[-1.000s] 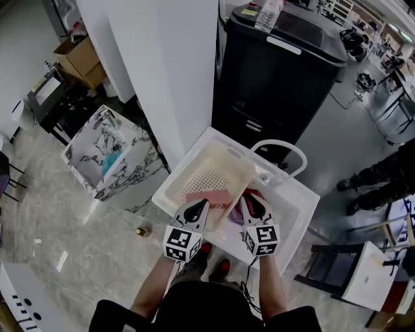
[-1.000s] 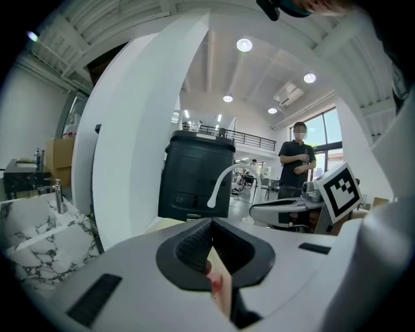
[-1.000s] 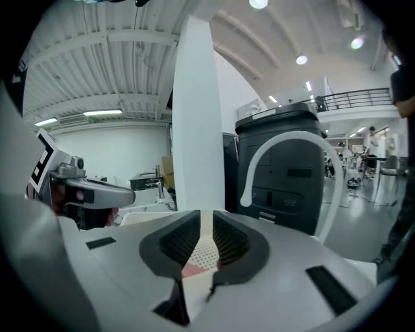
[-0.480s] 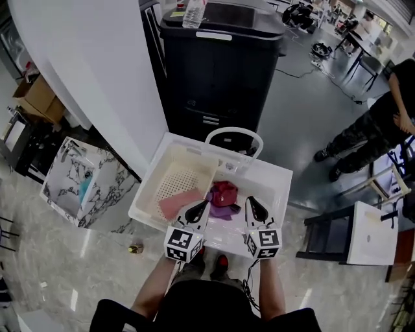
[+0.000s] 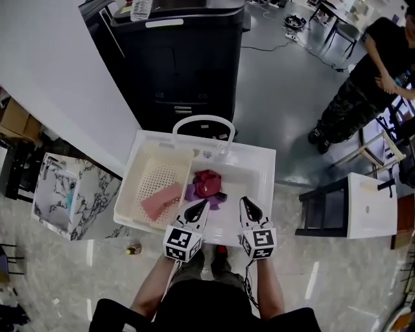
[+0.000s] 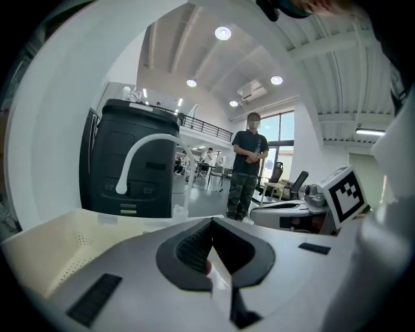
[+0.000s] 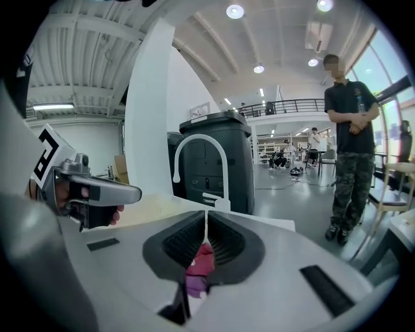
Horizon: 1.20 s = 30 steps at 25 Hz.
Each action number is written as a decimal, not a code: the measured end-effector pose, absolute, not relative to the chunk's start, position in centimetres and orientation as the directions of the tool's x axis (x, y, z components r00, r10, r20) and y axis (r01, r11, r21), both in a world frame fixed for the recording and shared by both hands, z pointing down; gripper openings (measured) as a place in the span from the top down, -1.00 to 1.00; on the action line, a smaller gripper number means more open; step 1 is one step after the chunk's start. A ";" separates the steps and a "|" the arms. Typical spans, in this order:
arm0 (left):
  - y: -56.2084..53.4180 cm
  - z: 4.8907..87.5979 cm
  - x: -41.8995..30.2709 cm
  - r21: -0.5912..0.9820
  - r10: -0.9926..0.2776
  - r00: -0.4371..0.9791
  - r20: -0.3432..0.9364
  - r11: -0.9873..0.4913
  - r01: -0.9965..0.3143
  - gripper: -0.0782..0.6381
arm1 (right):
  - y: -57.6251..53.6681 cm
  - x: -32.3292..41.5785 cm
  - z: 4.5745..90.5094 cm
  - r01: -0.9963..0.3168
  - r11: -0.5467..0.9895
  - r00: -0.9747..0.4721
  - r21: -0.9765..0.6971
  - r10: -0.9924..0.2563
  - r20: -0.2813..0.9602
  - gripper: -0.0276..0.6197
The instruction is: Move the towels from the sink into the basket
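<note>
holding my left gripper [image 5: 198,209] and right gripper [image 5: 245,206] shut and empty, the right just closed; pink towel [image 5: 161,198] lies in basket [image 5: 146,155], red towel [image 5: 207,181] and purple towel [image 5: 194,193] wait in sink [image 5: 259,162].

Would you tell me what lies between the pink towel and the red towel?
The basket's wall and a purple towel, seen in the head view.

The left gripper [image 5: 202,205] moved from basket [image 5: 130,194] to sink [image 5: 254,174]; right gripper's [image 5: 245,202] jaws closed.

Big black bin [image 5: 188,71] is sitting at the far side with a water bottle [image 5: 139,8] lying on top. A person [image 5: 363,71] is standing far right, and a marbled box [image 5: 68,194] is sitting left.
</note>
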<state>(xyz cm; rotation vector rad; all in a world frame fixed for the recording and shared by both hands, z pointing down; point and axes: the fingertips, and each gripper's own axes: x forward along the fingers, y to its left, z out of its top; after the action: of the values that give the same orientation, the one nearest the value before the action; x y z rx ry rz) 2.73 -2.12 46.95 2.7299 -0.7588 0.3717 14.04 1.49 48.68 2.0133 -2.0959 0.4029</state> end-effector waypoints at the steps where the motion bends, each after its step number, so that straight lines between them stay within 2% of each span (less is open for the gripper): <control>1: -1.9 47.4 3.0 0.203 -0.454 0.829 0.327 -0.822 -0.531 0.77 | 1.7 14.1 49.2 -0.998 0.032 -0.050 -0.059 -0.939 0.341 0.80; 15: -0.9 55.8 3.7 0.258 -0.415 0.786 0.458 -0.784 -0.564 0.77 | 2.3 12.7 58.0 -0.985 0.091 -0.152 -0.149 -0.871 0.466 0.80; 30: -2.0 61.2 3.4 0.288 -0.436 0.740 0.512 -0.724 -0.626 0.77 | 0.2 11.4 63.9 -0.964 0.185 -0.260 -0.192 -0.806 0.532 0.80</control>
<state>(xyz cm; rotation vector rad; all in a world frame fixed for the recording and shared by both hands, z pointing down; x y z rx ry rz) 3.44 -2.00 61.21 2.4921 -0.8088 0.5770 11.43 0.17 63.88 1.6804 -2.1551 0.7165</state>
